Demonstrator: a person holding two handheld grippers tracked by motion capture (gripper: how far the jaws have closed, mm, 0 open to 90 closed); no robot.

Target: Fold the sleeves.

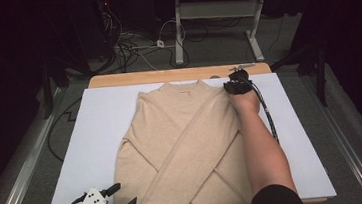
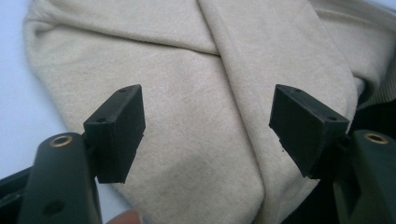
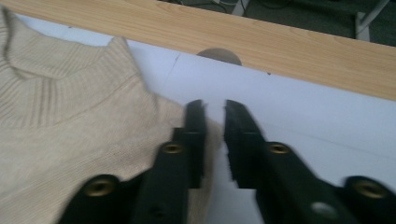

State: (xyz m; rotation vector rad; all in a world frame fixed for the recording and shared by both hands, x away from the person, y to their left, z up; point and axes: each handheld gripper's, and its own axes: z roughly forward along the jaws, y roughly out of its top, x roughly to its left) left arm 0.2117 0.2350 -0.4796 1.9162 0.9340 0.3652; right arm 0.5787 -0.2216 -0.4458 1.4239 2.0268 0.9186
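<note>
1. Beige sweater [image 1: 183,147] lay flat on white sheet [image 1: 97,135], sleeves crossed.
2. Left gripper [image 1: 120,197], at 7 o'clock by hem, gaped wide, empty.
3. Right gripper [image 3: 214,109], at 1 o'clock on shoulder, nearly closed, edge of the knit between jaws; grip unclear.

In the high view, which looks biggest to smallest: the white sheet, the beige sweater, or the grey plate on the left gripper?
1. white sheet
2. beige sweater
3. grey plate, though it sits nearest the camera
</note>
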